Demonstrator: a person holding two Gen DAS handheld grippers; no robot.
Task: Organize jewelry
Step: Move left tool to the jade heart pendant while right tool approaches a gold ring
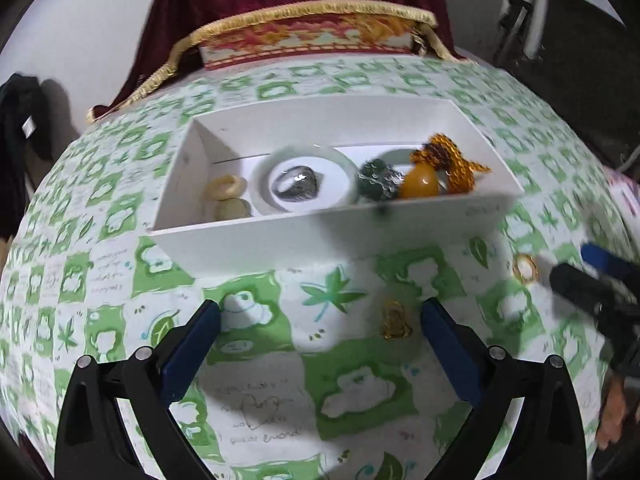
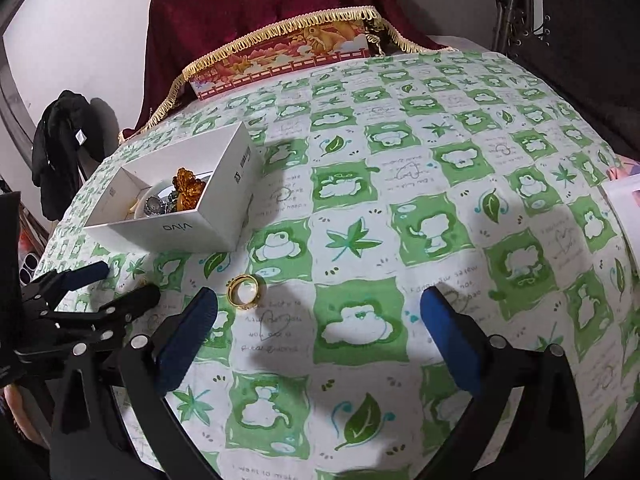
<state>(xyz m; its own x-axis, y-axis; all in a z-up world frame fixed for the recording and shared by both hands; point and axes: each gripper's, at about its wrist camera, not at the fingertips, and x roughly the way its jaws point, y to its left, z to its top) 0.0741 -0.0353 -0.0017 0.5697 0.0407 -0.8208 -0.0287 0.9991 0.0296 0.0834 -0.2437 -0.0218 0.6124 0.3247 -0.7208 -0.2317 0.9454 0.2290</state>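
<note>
A white box (image 1: 280,240) (image 2: 192,226) on the green-patterned cloth holds jewelry: a pale bangle (image 1: 264,176), a silver piece (image 1: 296,189), cream rings (image 1: 226,189), an amber bead (image 1: 418,185) and an amber beaded piece (image 1: 452,160) (image 2: 188,186). A small gold pendant (image 1: 394,322) lies on the cloth just inside the right finger of my open left gripper (image 1: 320,320). A gold ring (image 1: 525,267) (image 2: 245,291) lies on the cloth just right of the left finger of my open right gripper (image 2: 318,312). The right gripper's fingers (image 1: 580,284) show at the left view's right edge.
A decorated box (image 1: 308,46) (image 2: 280,60) under a maroon gold-fringed cloth (image 2: 260,0) stands at the table's far edge. A dark garment (image 2: 60,148) hangs at the left wall. A white object (image 2: 624,208) sits at the right table edge. A hand (image 1: 612,412) shows at the right.
</note>
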